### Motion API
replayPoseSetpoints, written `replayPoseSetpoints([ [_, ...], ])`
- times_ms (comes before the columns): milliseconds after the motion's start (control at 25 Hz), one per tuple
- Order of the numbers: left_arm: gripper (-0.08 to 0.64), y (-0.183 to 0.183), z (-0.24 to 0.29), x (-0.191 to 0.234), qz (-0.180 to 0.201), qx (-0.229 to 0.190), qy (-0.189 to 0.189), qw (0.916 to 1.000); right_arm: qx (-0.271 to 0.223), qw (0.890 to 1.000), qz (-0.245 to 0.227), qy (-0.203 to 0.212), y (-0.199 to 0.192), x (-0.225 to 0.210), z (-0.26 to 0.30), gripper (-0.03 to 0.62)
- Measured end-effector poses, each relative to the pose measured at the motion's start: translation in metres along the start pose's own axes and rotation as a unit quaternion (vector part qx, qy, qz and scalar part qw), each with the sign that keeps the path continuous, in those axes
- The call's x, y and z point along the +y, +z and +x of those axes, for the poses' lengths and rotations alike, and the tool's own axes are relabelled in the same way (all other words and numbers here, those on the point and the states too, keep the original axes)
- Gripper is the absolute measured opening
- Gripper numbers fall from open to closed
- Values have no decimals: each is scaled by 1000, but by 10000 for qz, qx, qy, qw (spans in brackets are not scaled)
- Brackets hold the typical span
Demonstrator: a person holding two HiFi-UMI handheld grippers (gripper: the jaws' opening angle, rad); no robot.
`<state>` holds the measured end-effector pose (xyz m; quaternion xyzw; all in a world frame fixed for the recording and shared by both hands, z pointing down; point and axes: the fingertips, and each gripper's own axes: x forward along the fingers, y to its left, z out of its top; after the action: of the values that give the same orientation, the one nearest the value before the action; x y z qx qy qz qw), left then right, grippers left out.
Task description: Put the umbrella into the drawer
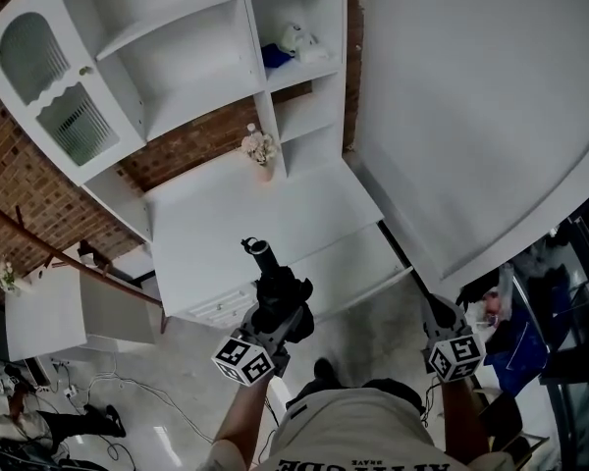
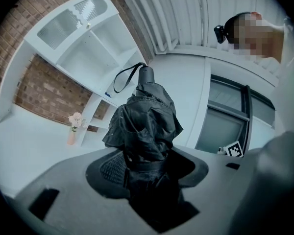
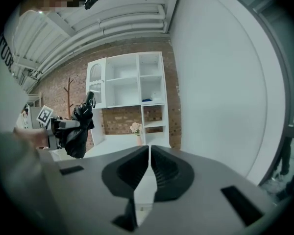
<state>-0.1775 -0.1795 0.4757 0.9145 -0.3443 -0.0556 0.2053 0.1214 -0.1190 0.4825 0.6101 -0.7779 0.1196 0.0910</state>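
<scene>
The folded black umbrella (image 2: 146,114) is clamped about its lower part by the left hand-held gripper (image 2: 148,166), with its handle and wrist strap (image 2: 123,77) pointing away, so that it can be brought level toward the white cabinet's surface (image 1: 265,214). The right hand-held gripper (image 3: 149,168) is closed and empty, seemingly kept free for the drawers (image 1: 221,307) below that surface, which appear shut.

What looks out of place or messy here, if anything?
Only the umbrella: its black canopy bunches out loose and rumpled past the left gripper that clamps it, not rolled tight. The flower vase stands upright on the white desk; nothing looks spilled or broken.
</scene>
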Motion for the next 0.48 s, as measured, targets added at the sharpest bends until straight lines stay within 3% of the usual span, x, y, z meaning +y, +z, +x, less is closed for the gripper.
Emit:
replayPoseSetpoints([
  [480,249,-9,17,15,-147,241,-264,9993,100,9995,70,-302,-3,4,-5,34],
])
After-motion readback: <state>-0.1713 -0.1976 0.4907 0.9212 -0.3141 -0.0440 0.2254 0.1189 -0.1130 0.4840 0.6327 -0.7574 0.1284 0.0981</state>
